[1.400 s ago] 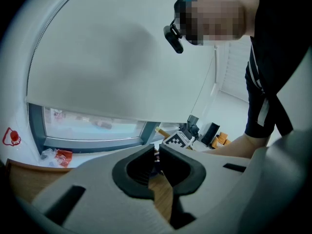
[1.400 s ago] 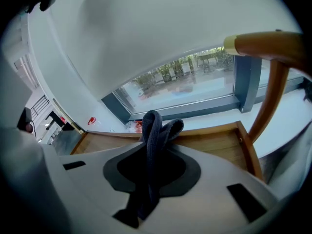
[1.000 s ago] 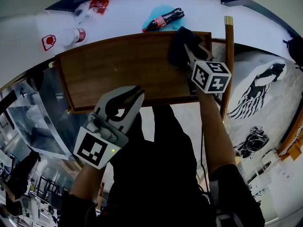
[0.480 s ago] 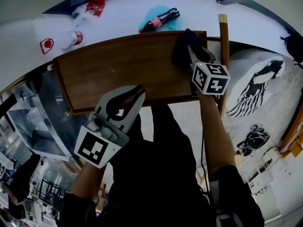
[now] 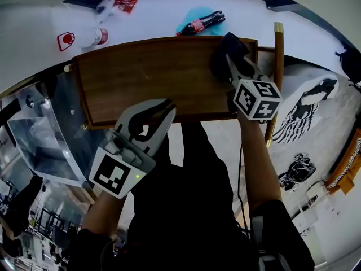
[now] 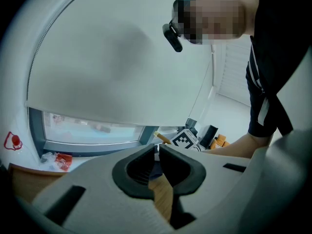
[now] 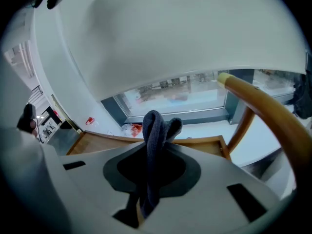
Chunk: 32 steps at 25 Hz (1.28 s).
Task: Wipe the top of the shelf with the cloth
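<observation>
Right gripper (image 5: 233, 62): jaws clamped on dark blue cloth (image 5: 224, 54), pressed on the wooden shelf top (image 5: 146, 78), far right corner. Left gripper (image 5: 164, 111): jaws together, empty, over the front edge. Beyond: cola bottle (image 5: 200, 24), wooden pole (image 5: 276, 78) beside the cloth. Cloth slightly nearer the right edge than a second ago; left gripper unmoved.

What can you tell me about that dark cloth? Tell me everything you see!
The cloth is dark blue-grey and looks soft and knitted, bunched into thick folds. The right gripper is shut on it, and a folded loop sticks out past the jaws. The cloth rests on the far right corner of the brown wooden shelf top.
</observation>
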Tool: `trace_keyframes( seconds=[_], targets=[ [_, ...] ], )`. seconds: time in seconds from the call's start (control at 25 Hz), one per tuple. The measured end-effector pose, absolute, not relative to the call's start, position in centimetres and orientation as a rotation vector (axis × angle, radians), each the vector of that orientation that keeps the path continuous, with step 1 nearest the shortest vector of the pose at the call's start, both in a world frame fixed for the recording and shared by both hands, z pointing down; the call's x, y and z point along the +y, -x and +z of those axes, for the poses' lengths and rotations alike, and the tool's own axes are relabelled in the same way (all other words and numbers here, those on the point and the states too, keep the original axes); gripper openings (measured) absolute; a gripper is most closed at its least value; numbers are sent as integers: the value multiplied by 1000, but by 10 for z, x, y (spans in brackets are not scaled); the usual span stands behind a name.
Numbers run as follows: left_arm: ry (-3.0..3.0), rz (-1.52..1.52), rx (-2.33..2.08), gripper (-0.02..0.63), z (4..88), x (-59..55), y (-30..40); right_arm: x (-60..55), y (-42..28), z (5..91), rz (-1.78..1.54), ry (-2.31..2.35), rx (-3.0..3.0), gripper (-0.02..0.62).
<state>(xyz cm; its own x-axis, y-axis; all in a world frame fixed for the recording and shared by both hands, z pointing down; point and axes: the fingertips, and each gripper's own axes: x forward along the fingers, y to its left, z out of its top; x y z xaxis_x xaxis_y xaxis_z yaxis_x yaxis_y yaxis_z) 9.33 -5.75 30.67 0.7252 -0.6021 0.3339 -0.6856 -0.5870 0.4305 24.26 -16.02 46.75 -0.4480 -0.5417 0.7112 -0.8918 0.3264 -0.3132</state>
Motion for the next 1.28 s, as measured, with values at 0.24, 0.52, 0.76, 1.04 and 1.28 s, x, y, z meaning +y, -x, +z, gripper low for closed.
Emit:
trace_keyframes(
  seconds=[0.24, 0.52, 0.76, 1.04, 1.28],
  targets=[
    [-2352, 187, -1061, 44, 306, -39, -39, -141, -150, 452, 962, -1105, -2220, 58],
    [-2306, 179, -1162, 44, 307, -8, 31, -104, -35, 450, 996, -911, -2304, 58],
    [-2280, 151, -1244, 44, 304, 16, 83, -69, 41, 456, 1010, -785, -2326, 58],
    [-2249, 121, -1297, 44, 304, 43, 124, -39, 110, 465, 1043, -669, -2342, 58],
    [-2234, 88, -1325, 44, 303, 57, 146, -21, 155, 473, 1051, -584, -2351, 58]
  ],
)
